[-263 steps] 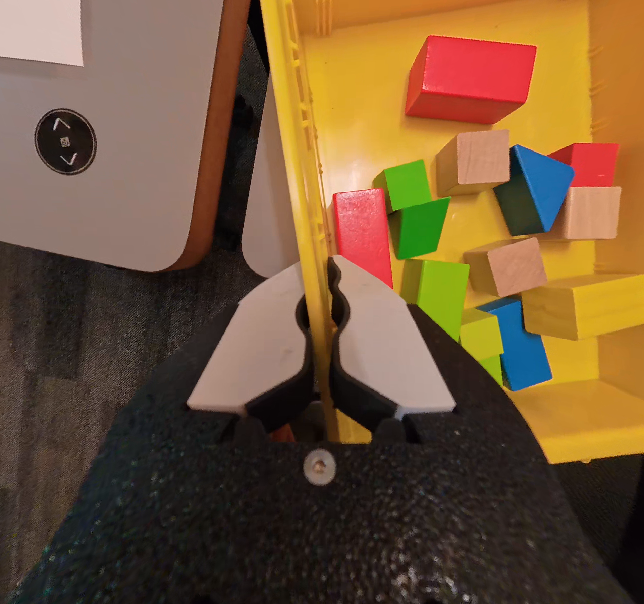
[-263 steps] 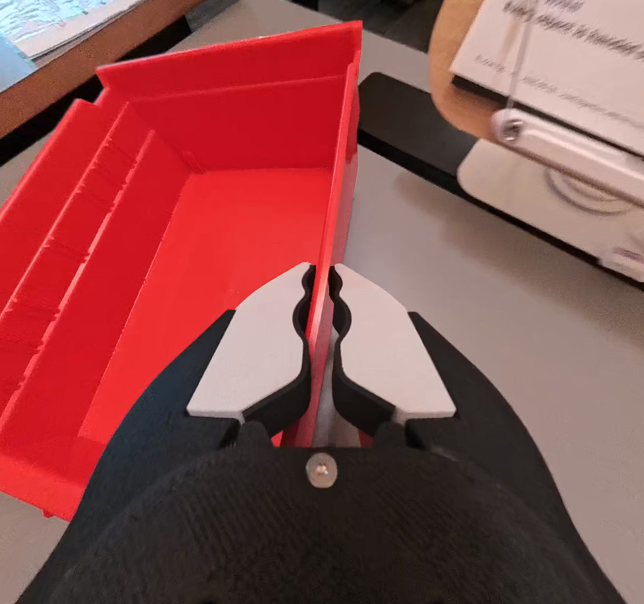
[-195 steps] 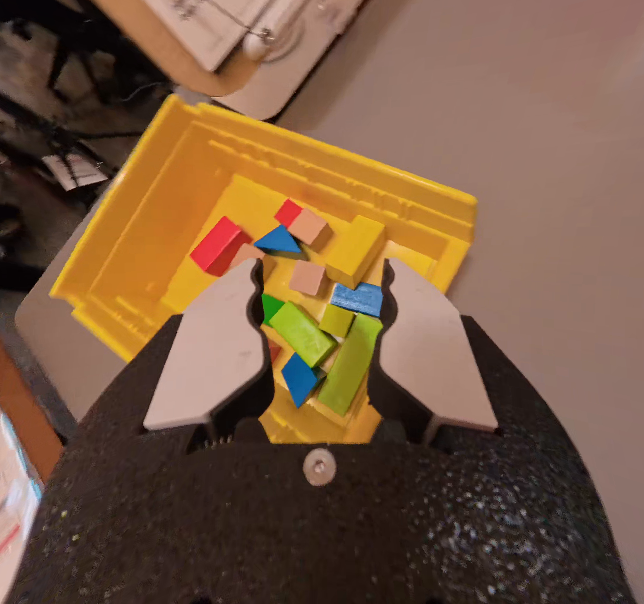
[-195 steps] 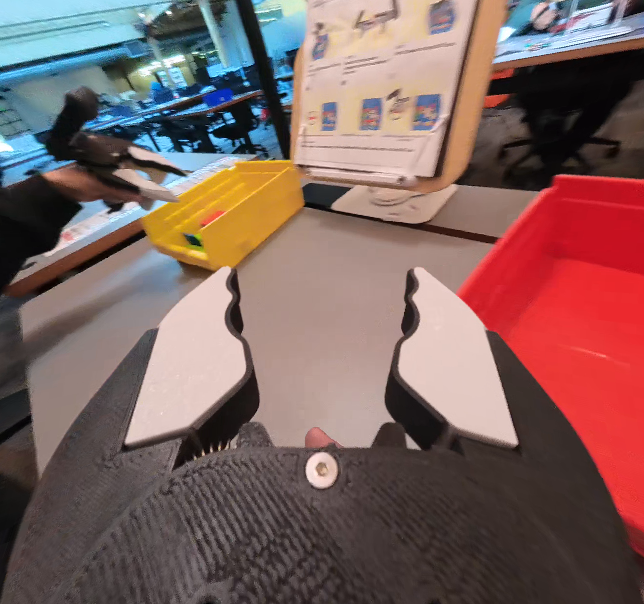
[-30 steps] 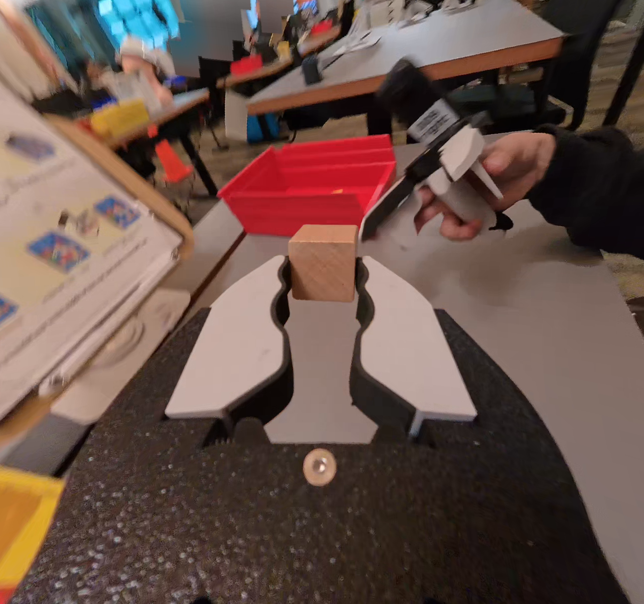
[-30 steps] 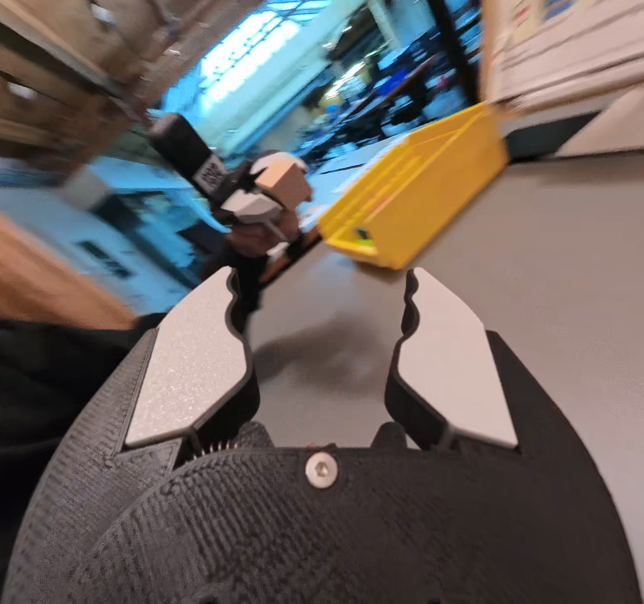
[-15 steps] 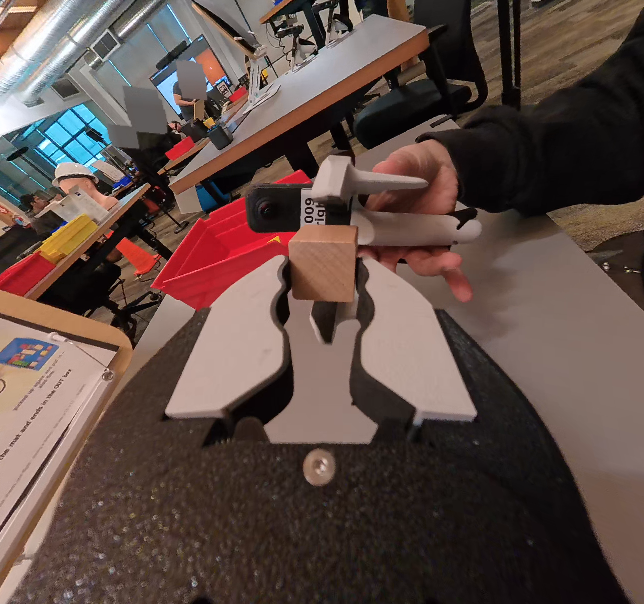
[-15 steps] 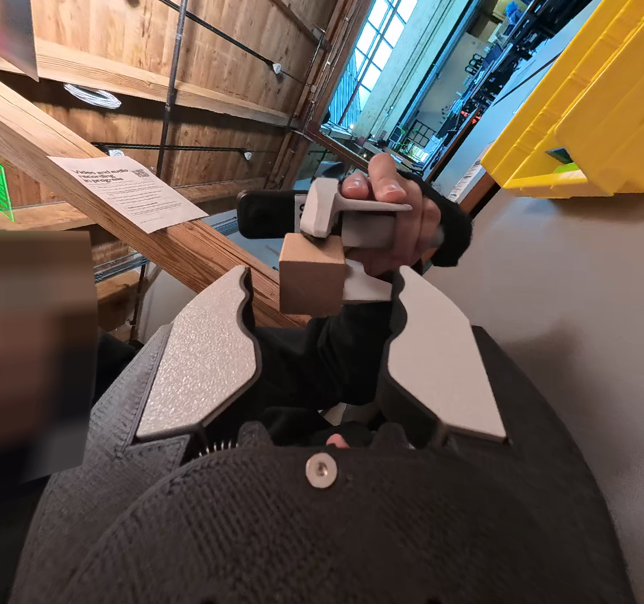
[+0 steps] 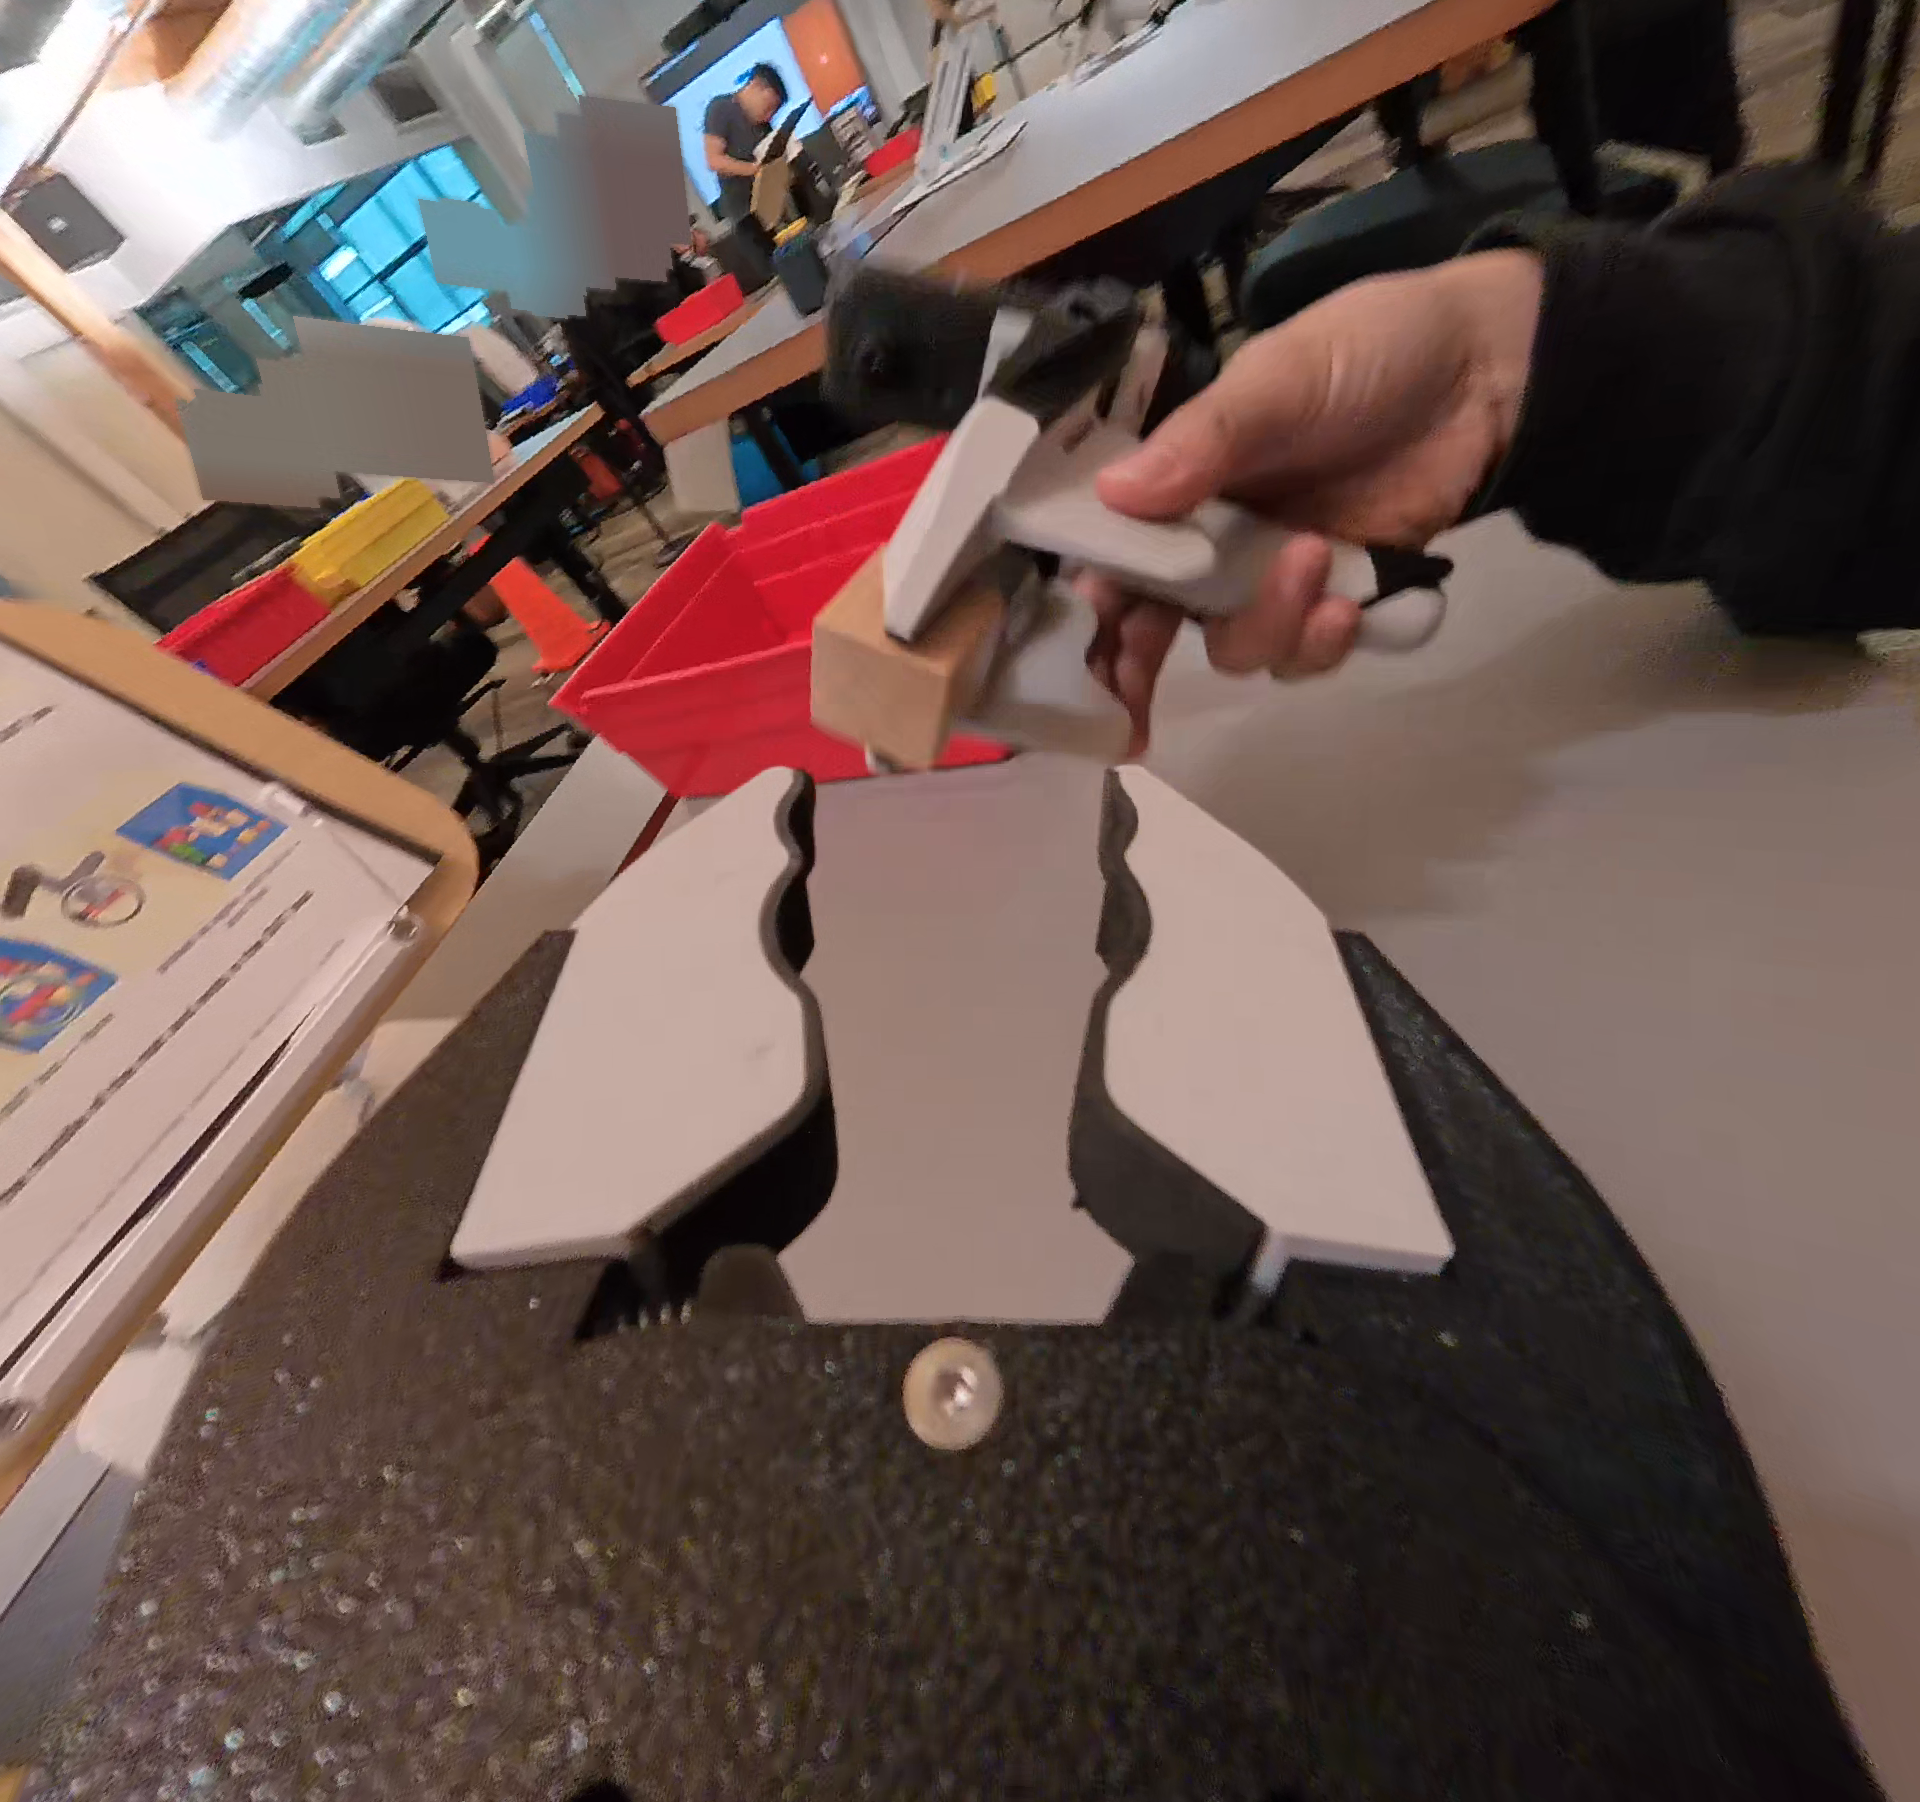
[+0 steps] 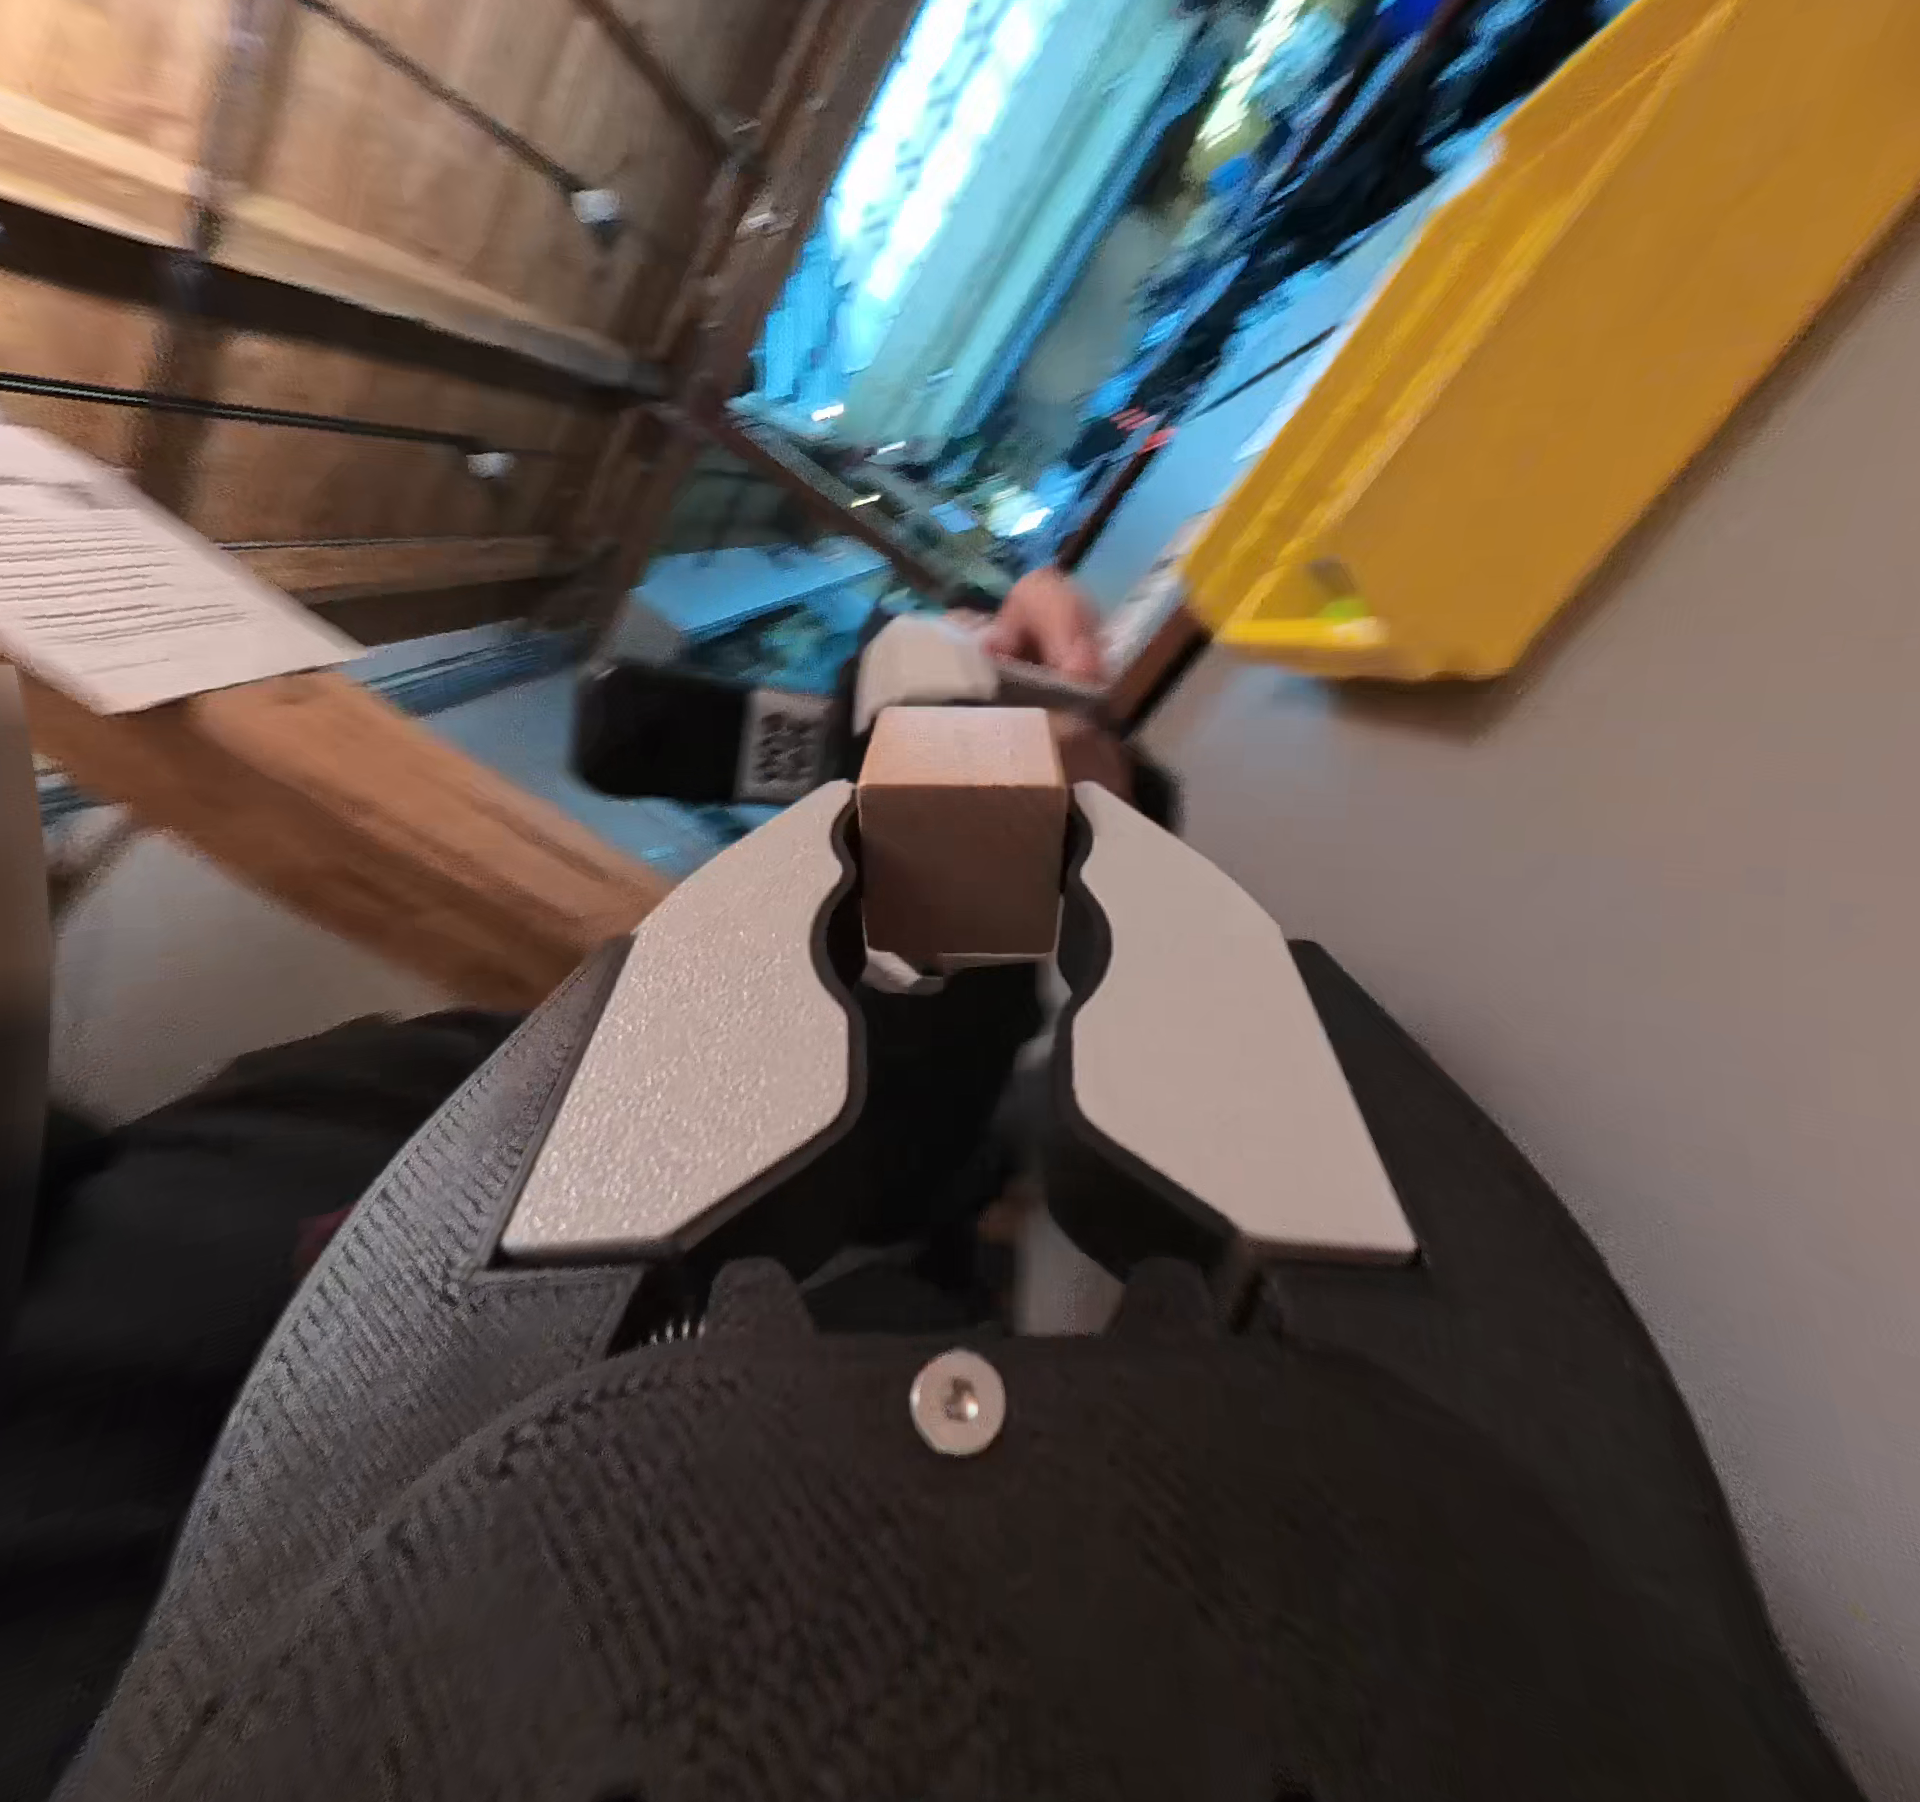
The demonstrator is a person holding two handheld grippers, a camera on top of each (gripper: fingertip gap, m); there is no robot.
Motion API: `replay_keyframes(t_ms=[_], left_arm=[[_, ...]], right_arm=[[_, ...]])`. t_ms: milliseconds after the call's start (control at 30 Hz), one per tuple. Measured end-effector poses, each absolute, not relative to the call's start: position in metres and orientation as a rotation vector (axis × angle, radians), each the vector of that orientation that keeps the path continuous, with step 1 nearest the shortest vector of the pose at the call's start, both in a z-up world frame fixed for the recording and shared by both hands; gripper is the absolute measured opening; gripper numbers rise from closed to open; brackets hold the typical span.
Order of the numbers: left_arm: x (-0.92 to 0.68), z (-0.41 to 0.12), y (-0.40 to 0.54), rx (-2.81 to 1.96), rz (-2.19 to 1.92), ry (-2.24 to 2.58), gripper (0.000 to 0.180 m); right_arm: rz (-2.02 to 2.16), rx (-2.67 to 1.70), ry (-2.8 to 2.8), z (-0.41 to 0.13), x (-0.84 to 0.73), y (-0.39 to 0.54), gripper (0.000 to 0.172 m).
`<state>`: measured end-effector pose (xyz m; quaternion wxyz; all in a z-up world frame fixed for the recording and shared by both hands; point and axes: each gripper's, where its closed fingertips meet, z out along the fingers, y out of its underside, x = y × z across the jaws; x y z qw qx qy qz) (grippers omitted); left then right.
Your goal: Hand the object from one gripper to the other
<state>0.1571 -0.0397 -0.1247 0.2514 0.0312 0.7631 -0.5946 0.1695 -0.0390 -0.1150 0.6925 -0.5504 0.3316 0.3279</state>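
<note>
My right jaws (image 10: 961, 843) are clenched on the plain wooden cube (image 10: 961, 859), both pads pressed flat against opposite faces — a square grip that should keep it from twisting. My left jaws (image 9: 956, 817) stand released with only the grey surface (image 9: 1558, 921) showing between them, the cube (image 9: 883, 682) just beyond their tips. It hangs in the air in front of the red bin (image 9: 727, 651), probably its destination.

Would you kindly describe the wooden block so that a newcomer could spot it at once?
Above the grey table, near the red bin, a hand holds the right gripper. Its grey fingers clamp the wooden block, a plain unpainted cube.
</note>
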Motion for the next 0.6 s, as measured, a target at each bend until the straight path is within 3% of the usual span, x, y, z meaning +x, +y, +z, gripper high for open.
replay_keyframes(t_ms=[300,467,600], left_arm=[[0.166,-0.16,-0.024,-0.059,-1.419,2.113,0.042],[0.169,-0.166,-0.022,-0.136,-1.435,2.121,0.038],[0.17,-0.169,-0.019,-0.166,-1.438,2.126,0.036]], right_arm=[[-0.526,-1.381,1.429,-0.179,0.279,-0.275,0.034],[-0.818,-1.519,1.585,-0.209,0.288,-0.32,0.035],[-0.776,-1.576,1.579,-0.226,0.293,-0.304,0.035]])
